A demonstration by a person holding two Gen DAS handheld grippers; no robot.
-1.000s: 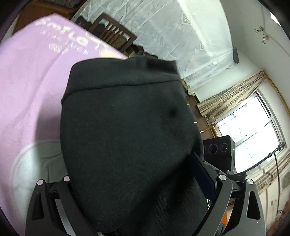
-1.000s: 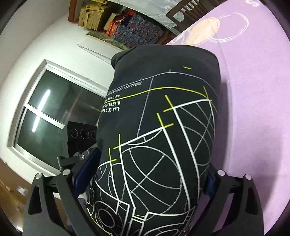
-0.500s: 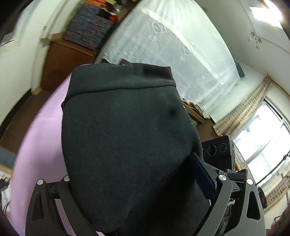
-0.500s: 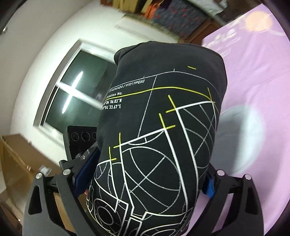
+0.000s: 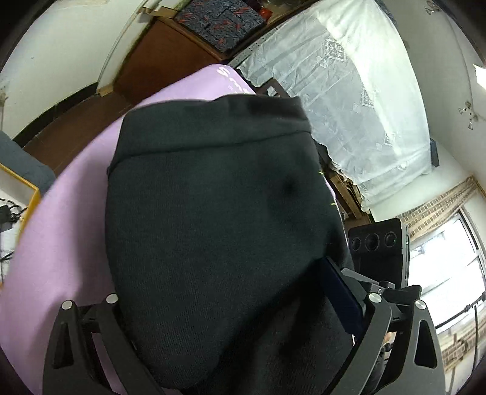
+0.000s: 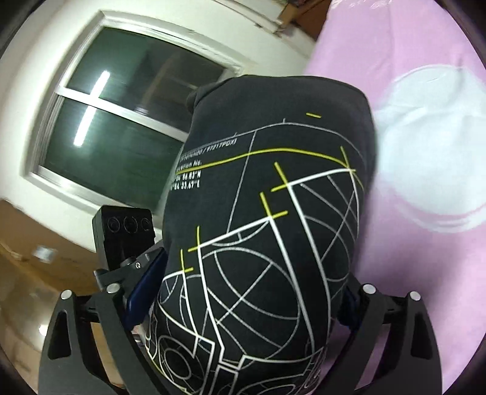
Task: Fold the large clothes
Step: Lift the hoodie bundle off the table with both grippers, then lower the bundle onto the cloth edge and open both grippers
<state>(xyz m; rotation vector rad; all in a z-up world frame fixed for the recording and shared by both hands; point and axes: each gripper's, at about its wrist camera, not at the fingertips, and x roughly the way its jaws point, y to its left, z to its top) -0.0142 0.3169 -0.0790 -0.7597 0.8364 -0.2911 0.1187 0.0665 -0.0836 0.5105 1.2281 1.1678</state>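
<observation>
Bulging black knit garment (image 5: 218, 231)

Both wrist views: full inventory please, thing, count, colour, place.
garment: 1, black, plain side in left view, white and yellow line print in right view, bunched between both grippers' fingers
bed sheet: 1, lilac with pale print, under and behind the garment
lace curtain: 1, white, far wall in left view
cabinet: 1, brown wood, behind the bed in left view
patterned boxes: several, dark with red, on top of the cabinet
window: 1, dark glass, white frame, right view
left gripper: 1, black, shut on the garment
right gripper: 1, black, shut on the garment
</observation>
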